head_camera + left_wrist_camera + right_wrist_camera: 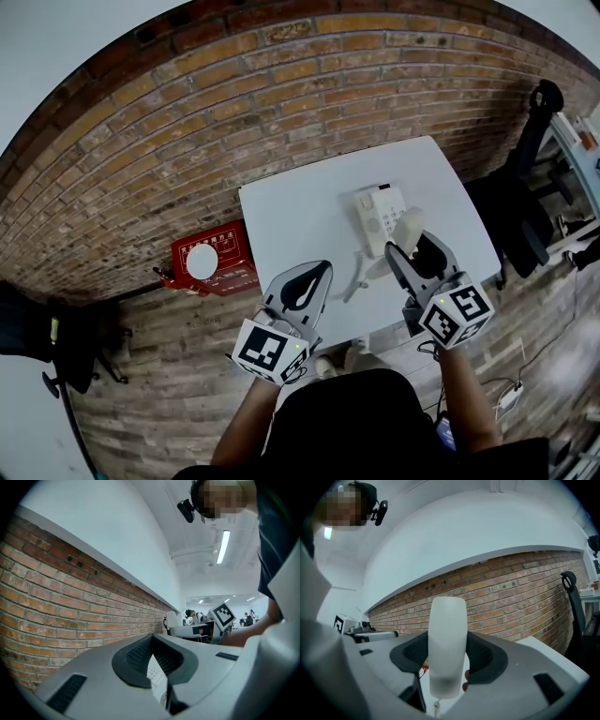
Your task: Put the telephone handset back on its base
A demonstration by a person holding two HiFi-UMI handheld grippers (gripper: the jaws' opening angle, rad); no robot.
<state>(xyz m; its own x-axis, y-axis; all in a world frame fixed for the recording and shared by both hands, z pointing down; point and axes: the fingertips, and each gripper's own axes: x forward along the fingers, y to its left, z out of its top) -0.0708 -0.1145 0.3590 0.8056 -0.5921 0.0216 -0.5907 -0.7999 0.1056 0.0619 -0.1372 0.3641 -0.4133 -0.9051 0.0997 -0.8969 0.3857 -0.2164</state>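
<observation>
The white telephone base (378, 216) lies on the white table (300, 216), right of centre. My right gripper (411, 244) is shut on the white handset (408, 226), which it holds just above the base's right side. In the right gripper view the handset (447, 639) stands upright between the dark pads (485, 658), with its cord end at the bottom. The cord (361, 272) runs down toward the table's near edge. My left gripper (319, 272) hovers over the table's near left part, shut and empty. Through its narrow slit (157, 677) only a sliver of keypad shows.
A red box (211, 258) with a white disc stands left of the table. A black office chair (525, 178) is close to the table's right side. Another dark chair (56, 337) is at far left. A brick-patterned surface (234, 112) surrounds the table.
</observation>
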